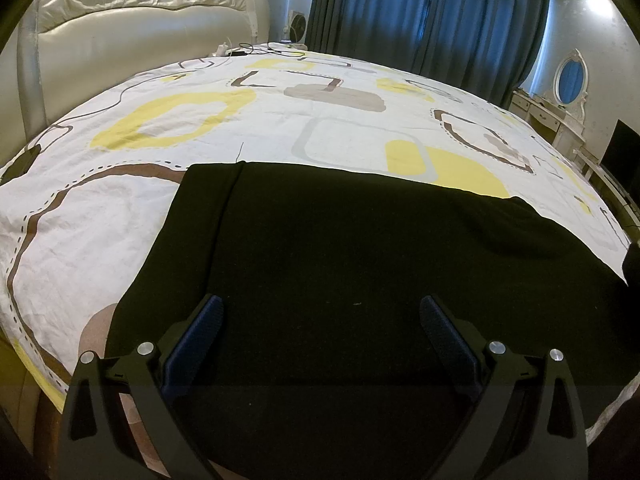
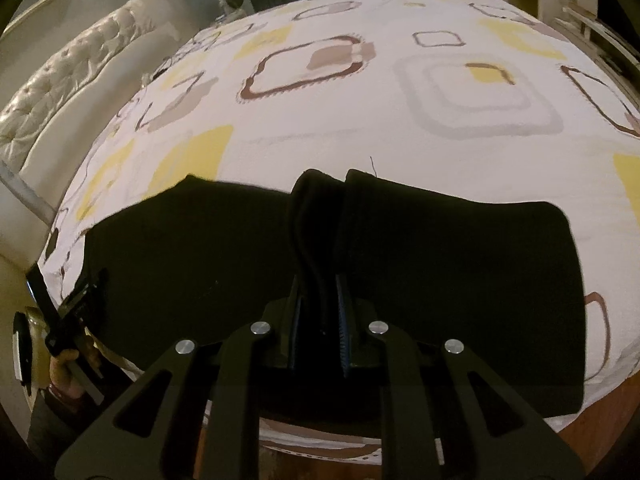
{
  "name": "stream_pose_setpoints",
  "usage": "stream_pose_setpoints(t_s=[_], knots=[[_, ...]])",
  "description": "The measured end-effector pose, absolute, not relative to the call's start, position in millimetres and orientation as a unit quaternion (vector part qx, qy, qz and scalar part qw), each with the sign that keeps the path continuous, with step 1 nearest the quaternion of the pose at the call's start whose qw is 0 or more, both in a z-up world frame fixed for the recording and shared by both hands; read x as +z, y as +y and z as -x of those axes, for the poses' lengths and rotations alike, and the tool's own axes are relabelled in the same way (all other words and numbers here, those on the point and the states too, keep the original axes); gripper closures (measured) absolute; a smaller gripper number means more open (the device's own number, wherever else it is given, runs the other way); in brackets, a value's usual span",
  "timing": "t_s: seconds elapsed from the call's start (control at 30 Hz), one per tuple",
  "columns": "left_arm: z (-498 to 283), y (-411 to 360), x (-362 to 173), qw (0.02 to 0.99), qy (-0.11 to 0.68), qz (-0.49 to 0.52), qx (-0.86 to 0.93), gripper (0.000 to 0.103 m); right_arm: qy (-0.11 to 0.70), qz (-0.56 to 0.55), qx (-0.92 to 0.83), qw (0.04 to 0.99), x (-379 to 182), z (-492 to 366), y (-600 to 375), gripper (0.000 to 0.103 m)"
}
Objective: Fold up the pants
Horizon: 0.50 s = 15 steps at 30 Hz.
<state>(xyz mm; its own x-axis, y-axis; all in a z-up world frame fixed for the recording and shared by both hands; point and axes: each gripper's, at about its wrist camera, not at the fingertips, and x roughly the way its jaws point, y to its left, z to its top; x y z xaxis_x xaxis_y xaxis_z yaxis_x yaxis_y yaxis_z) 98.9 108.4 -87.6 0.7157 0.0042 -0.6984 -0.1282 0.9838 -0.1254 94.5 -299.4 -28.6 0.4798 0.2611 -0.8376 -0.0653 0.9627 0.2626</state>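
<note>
A: Why are the black pants (image 2: 400, 248) laid flat on the bed (image 2: 460, 92), on the near side away from the headboard (image 2: 60, 92)?

B: A fold is judged to be under way. A bunched end of the pants is pinched by the right tongs (image 2: 320, 312), nearly closed, and carried over the flat part. The left tongs (image 1: 320, 320) are held wide open above the cloth, with nothing gripped.

A: What is left unseen?

B: Seams and layers are lost in the black. The waistband cannot be told from the cuffs, and the near edge is cut off.
</note>
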Motion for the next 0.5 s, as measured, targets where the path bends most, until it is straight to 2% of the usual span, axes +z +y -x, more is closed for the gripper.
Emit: stream_pose_setpoints(t_s=[0.5], knots=[[-99,109,-87,0.923,0.375,0.082,0.036,0.005,0.52,-0.079,0.109,0.843,-50,-100,-272,0.088]])
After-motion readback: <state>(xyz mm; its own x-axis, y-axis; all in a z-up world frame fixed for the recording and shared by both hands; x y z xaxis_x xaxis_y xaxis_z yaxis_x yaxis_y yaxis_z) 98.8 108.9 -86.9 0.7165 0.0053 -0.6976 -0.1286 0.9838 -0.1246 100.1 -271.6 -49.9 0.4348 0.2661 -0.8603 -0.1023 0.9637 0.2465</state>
